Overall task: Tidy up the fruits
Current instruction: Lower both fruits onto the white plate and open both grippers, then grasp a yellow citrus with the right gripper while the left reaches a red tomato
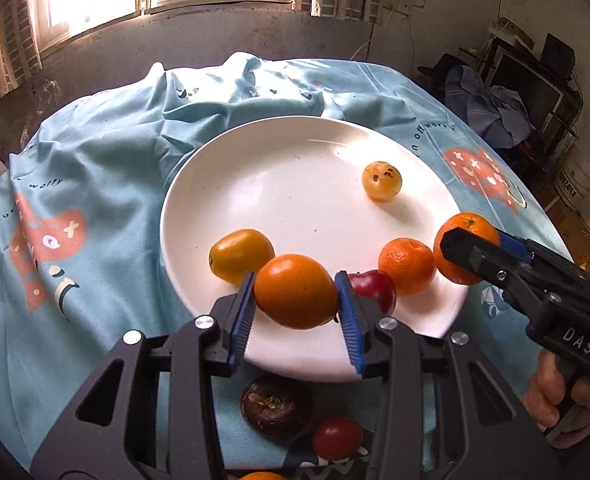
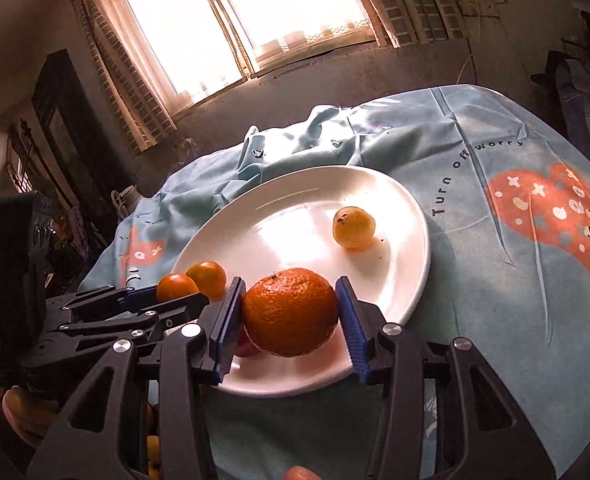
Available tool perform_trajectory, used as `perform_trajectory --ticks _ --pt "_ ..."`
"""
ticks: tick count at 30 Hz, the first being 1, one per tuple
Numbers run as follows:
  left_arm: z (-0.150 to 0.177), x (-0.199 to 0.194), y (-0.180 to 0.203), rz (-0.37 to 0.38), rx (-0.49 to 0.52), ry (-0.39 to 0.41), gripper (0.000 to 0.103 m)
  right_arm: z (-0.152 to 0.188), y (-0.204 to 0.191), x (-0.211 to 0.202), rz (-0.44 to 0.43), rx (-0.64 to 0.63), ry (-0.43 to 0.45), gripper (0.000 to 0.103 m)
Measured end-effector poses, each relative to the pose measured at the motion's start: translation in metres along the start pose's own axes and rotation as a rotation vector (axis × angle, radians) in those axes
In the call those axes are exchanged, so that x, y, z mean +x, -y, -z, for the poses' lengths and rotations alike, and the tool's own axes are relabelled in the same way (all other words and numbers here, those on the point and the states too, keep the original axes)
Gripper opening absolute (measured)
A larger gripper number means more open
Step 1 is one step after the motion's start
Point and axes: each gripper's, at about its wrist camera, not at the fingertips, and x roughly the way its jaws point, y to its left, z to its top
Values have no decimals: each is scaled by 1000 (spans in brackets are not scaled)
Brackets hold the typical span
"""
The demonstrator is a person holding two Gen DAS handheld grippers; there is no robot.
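My left gripper [image 1: 295,280] is shut on a smooth orange [image 1: 295,292], held just over the near rim of the white plate [image 1: 279,152]. My right gripper [image 2: 289,284] is shut on a rough-skinned mandarin [image 2: 291,312] above the plate's [image 2: 407,208] near edge; it shows from the side as the right gripper [image 1: 479,244] with the mandarin [image 1: 463,228]. On the plate lie a yellow-orange fruit [image 1: 241,256], a spotted yellow fruit [image 1: 381,180], a second mandarin [image 1: 406,266] and a red fruit [image 1: 373,290], partly hidden behind my left pad.
A blue printed cloth [image 1: 95,152] covers the round table and bunches up behind the plate. On the cloth near me lie a dark brown fruit [image 1: 275,406] and a small red fruit [image 1: 337,438]. A hand [image 1: 555,392] grips the right tool. Clutter stands at the right.
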Motion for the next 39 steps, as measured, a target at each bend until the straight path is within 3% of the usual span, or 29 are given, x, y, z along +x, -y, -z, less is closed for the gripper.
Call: perform_trajectory --ticks 1,2,3,8,14,18,21,26,39 --pt "-1 -3 -1 -6 -5 0 68 0 1 0 -12 -3 -9 53" --pt "2 -12 -3 -13 -14 33 88 1 0 -3 -22 -2 -12 69" --pt "5 -24 -5 -26 -25 85 90 1 -2 -9 -19 -3 5 71" --pt "31 -70 -19 -20 -40 128 95 9 -34 -44 -35 -123 43 71" --pt "98 -102 -47 -73 -89 190 98 58 -87 -69 -166 -346 -55 71" --pt "127 -97 -65 -120 -128 135 98 99 -131 -76 -207 -599 -130 71" --pt "130 -100 -79 -92 -201 126 98 120 -146 -70 -175 -719 -150 69" --pt "131 -111 -82 -89 -226 151 98 127 -141 -54 -161 -718 -211 51" --pt "133 -122 -77 -48 -220 175 98 140 -149 -31 -84 -766 -243 47"
